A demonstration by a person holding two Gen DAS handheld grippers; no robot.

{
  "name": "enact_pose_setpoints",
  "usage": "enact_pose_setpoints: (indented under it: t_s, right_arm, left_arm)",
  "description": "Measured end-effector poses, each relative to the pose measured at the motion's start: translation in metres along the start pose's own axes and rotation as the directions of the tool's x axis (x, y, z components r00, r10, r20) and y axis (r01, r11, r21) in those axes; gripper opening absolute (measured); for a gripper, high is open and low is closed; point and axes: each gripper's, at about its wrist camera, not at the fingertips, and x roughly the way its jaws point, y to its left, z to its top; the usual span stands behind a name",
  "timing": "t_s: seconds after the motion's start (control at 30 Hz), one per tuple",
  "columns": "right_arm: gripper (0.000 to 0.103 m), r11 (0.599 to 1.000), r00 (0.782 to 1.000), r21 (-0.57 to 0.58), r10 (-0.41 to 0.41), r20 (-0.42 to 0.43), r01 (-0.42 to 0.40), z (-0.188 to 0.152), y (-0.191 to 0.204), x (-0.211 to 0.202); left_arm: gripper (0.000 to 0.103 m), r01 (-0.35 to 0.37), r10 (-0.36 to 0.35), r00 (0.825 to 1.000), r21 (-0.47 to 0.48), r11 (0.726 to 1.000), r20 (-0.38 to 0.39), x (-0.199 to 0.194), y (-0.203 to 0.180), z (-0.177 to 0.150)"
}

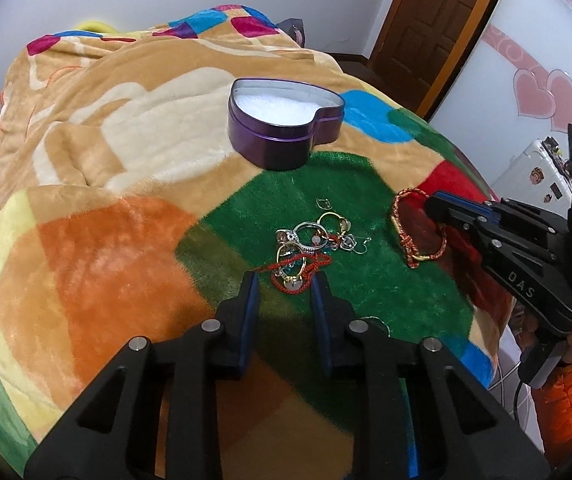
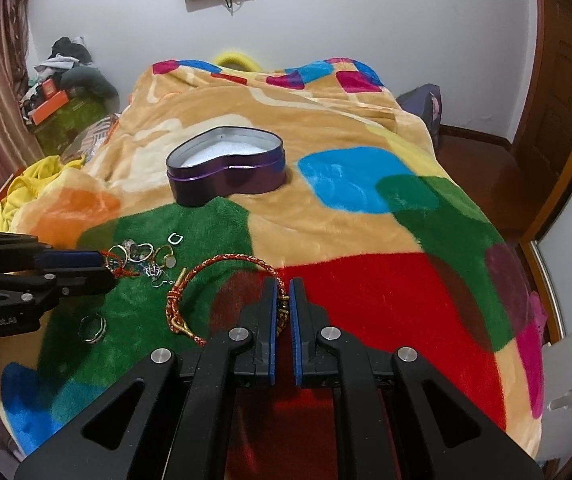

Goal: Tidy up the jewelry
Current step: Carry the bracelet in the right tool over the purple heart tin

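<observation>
A purple heart-shaped tin (image 1: pixel 286 120) stands open on the bed, white foam inside; it also shows in the right wrist view (image 2: pixel 226 168). A pile of rings, earrings and red cord (image 1: pixel 310 244) lies on the green patch. My left gripper (image 1: pixel 284 284) is open, its fingers either side of the red cord at the pile's near edge. My right gripper (image 2: pixel 284 292) is shut on a red-and-gold braided bracelet (image 2: pixel 222 276), which lies on the blanket (image 1: pixel 406 232). A single ring (image 2: pixel 92 328) lies apart near the bed edge.
The colourful fleece blanket (image 2: pixel 366 240) covers the whole bed. Clutter and boxes (image 2: pixel 58 88) sit by the wall on the left. A wooden door (image 1: pixel 434 12) and a white cabinet with pink hearts (image 1: pixel 546 92) stand to the right.
</observation>
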Motion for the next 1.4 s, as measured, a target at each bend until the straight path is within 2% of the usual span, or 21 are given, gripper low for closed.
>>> enact_pose_setpoints:
  t_s: [0.13, 0.3, 0.6, 0.73, 0.87, 1.0, 1.13, 1.4]
  right_arm:
    - [0.005, 1.000, 1.000, 0.004, 0.001, 0.001, -0.001, -0.002, -0.001, -0.001]
    - [0.005, 1.000, 1.000, 0.013, 0.006, 0.005, -0.006, -0.003, -0.002, -0.001]
    - [0.005, 1.000, 1.000, 0.024, 0.014, 0.006, -0.015, -0.005, -0.004, -0.002]
    - [0.006, 0.999, 1.000, 0.029, 0.017, 0.009, -0.017, -0.006, -0.004, -0.002]
    - [0.006, 0.999, 1.000, 0.032, 0.019, 0.009, -0.020, -0.006, -0.004, -0.002]
    - [0.006, 0.999, 1.000, 0.035, 0.023, 0.013, -0.024, -0.006, -0.004, -0.003]
    - [0.006, 0.999, 0.999, 0.039, 0.027, 0.026, -0.028, -0.004, -0.004, -0.006]
    - [0.006, 0.999, 0.995, 0.028, 0.029, 0.092, -0.032, 0.008, 0.001, -0.024]
  left_arm:
    - [0.026, 0.004, -0.004, 1.000, 0.014, 1.000, 0.001, 0.003, -0.002, 0.002]
    - [0.026, -0.027, 0.026, 1.000, 0.049, 0.998, 0.006, 0.006, -0.009, -0.001]
    - [0.025, -0.019, 0.017, 0.999, 0.037, 0.999, 0.046, -0.007, -0.007, 0.002]
    - [0.018, -0.008, 0.007, 0.999, 0.015, 1.000, 0.043, -0.004, -0.003, 0.008]
    - [0.003, 0.019, -0.019, 0.999, -0.003, 1.000, 0.033, 0.002, -0.001, 0.010]
    - [0.001, 0.030, -0.030, 0.999, -0.006, 1.000, 0.045, -0.002, -0.001, 0.008]
    - [0.001, -0.002, 0.000, 0.996, 0.020, 1.000, 0.085, -0.014, -0.006, 0.005]
    - [0.001, -0.014, 0.013, 0.986, 0.008, 1.000, 0.165, -0.044, -0.003, 0.014]
